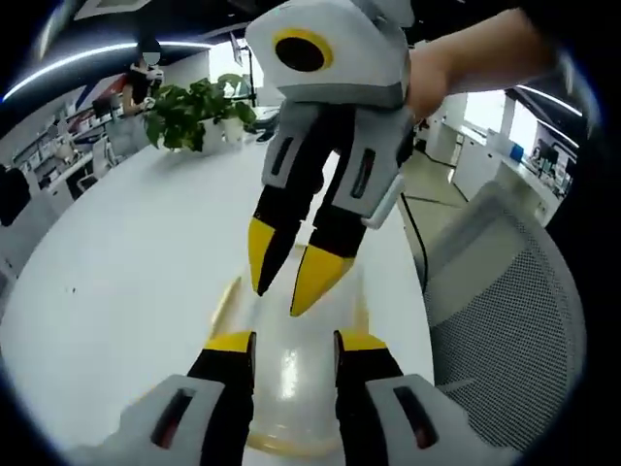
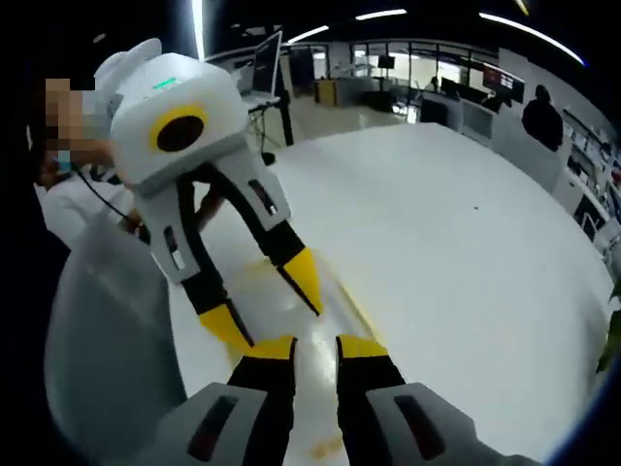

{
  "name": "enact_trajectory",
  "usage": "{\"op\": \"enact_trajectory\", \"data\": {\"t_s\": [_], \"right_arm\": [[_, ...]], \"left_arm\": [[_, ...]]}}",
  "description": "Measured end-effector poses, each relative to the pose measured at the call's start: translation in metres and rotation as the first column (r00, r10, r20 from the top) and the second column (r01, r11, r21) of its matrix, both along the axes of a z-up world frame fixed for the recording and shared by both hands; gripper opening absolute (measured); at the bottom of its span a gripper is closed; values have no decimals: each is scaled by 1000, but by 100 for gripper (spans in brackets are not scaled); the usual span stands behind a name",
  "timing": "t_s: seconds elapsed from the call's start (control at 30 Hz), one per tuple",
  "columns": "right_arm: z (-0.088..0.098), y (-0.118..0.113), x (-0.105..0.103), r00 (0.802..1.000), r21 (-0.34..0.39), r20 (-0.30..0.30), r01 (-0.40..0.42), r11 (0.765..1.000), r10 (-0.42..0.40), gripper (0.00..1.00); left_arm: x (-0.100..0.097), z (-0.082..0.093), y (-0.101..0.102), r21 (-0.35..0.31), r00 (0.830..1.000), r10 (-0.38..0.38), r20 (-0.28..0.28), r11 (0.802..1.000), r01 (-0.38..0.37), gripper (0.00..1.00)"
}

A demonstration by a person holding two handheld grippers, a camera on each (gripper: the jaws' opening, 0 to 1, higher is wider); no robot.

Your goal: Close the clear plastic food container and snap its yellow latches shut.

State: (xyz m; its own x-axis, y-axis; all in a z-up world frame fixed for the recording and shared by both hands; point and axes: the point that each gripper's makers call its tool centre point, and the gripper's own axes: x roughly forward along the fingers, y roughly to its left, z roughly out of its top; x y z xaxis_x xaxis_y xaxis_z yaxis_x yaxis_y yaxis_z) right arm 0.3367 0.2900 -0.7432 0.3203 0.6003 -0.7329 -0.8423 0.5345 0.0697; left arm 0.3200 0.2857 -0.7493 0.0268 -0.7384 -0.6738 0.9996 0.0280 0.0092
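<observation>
Nearest to you, in the left gripper view, your left tool (image 1: 294, 342) stands with its jaws a little apart over the clear container (image 1: 291, 374). In the right gripper view your right tool (image 2: 315, 347) does the same from the opposite side. Both tools look released, with the gap between the yellow tips empty, and I can not tell if any tip already touches the plastic.

The container lies on the white desk (image 1: 126, 272), close to the desk edge that is on your side, directly under the two tools. It looks clear and glossy, with yellow strips along its sides that I take for the latches (image 1: 225, 299). The picture is blurred there, so you can not judge if the lid sits flat or if any latch is already snapped.

The risk, as I judge it: the box is light and the desk is smooth, so if you press on one side the box can slide or tip. The two tools are also very near each other and can collide above the lid.

Farther away are a mesh chair (image 1: 505, 291) and a potted plant (image 1: 194, 115)
</observation>
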Motion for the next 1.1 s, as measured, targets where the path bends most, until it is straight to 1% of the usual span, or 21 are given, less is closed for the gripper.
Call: {"op": "enact_trajectory", "data": {"t_s": [0.1,0.17,0.2,0.23,0.3,0.4,0.47,0.6,0.67,0.7,0.77,0.83,0.87,0.93,1.03,1.1], "right_arm": [[-2,1,4,1000,1,3,-6,1000,6,14],[-3,2,8,1000,5,4,0,1000,0,14],[-3,2,9,1000,3,4,1,1000,-1,14],[-3,1,11,1000,-3,8,0,1000,0,14],[-3,0,14,1000,-12,13,0,1000,0,15],[-4,-3,20,1000,-13,0,14,1000,-14,15],[-4,-4,23,1000,-22,5,13,1000,-13,16],[-6,-8,30,1000,-36,-5,27,999,-27,17],[-10,-9,32,999,-55,-23,37,998,-38,18],[-11,-8,33,999,-51,-30,39,998,-41,20],[-12,-6,34,996,-24,-61,56,998,-58,23],[-13,-4,35,989,8,-115,93,996,-91,27],[-15,-7,36,988,-6,-118,100,995,-100,28],[-16,-8,38,988,-10,-121,95,995,-96,29],[-16,-8,35,983,1,-166,85,996,-84,30],[-13,-7,35,979,10,-194,62,998,-59,33]], "left_arm": [[-3,-3,-1,4,1000,-19,-9,1000,19,30],[-5,-6,0,15,1000,-31,1,999,31,29],[-6,-4,-2,-5,999,-43,15,999,43,29],[-6,-6,0,11,999,-42,5,999,42,29],[-7,-5,-1,6,999,-41,3,999,41,29],[-6,-5,-1,4,999,-41,4,999,41,29],[-6,-4,-1,1,999,-39,1,999,39,29],[-6,-4,-1,-5,999,-36,3,999,36,29],[-6,-5,-1,-11,999,-32,3,999,32,29],[-6,-4,-1,-15,1000,-28,4,999,28,29],[-6,-4,-1,-19,1000,-19,3,1000,19,29],[-5,-5,-1,-20,1000,-14,4,1000,14,29],[-6,-5,-1,-19,1000,-12,5,1000,12,29],[-6,-5,-1,-20,1000,-9,5,1000,9,29],[-6,-5,-1,-23,1000,-5,4,1000,5,29],[-6,-5,-1,-22,1000,-5,1,1000,5,29]]}}
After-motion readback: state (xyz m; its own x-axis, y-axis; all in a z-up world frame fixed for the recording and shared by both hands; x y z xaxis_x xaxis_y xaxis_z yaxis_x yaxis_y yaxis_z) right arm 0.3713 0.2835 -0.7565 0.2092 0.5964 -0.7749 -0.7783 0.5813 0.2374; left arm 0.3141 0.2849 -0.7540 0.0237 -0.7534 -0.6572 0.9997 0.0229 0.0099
